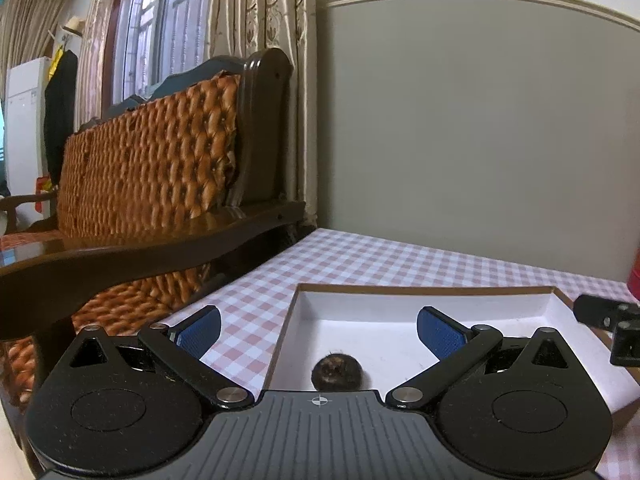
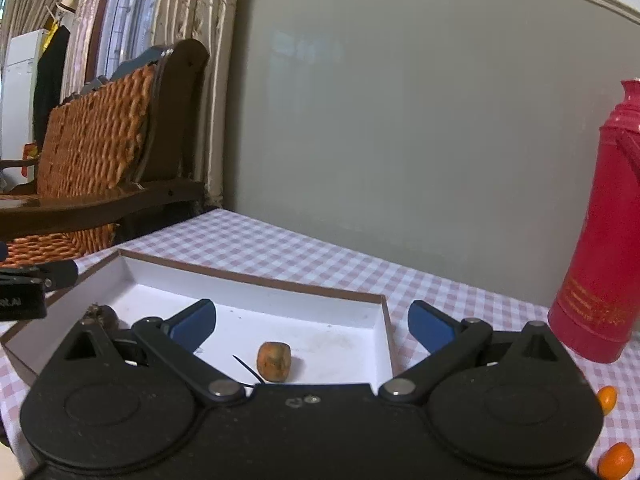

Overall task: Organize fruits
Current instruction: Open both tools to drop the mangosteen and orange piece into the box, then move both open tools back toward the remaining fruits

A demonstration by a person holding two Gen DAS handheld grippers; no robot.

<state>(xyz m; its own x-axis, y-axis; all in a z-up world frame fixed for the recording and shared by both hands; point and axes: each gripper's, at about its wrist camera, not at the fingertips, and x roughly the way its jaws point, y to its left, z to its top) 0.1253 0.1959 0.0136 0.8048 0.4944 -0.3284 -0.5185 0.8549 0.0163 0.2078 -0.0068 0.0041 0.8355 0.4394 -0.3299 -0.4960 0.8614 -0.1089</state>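
Note:
A shallow white box with a brown rim (image 1: 400, 289) (image 2: 280, 280) lies on the checked tablecloth. A dark hairy round fruit (image 1: 337, 372) rests on its floor, just in front of my left gripper (image 1: 318, 330), which is open and holds nothing. In the right wrist view, a small brownish-orange fruit (image 2: 274, 361) with a thin dark stem lies in the box near its front edge, in front of my open right gripper (image 2: 312, 326). The dark fruit (image 2: 105, 315) shows at the box's left, partly hidden. Two small orange fruits (image 2: 607, 399) (image 2: 616, 460) lie on the cloth at the right.
A tall red thermos (image 2: 600, 240) stands on the table to the right of the box. A wooden bench with a woven back (image 1: 152, 160) sits off the table's left edge. A grey wall runs behind the table. The other gripper (image 1: 612, 328) shows at the right edge.

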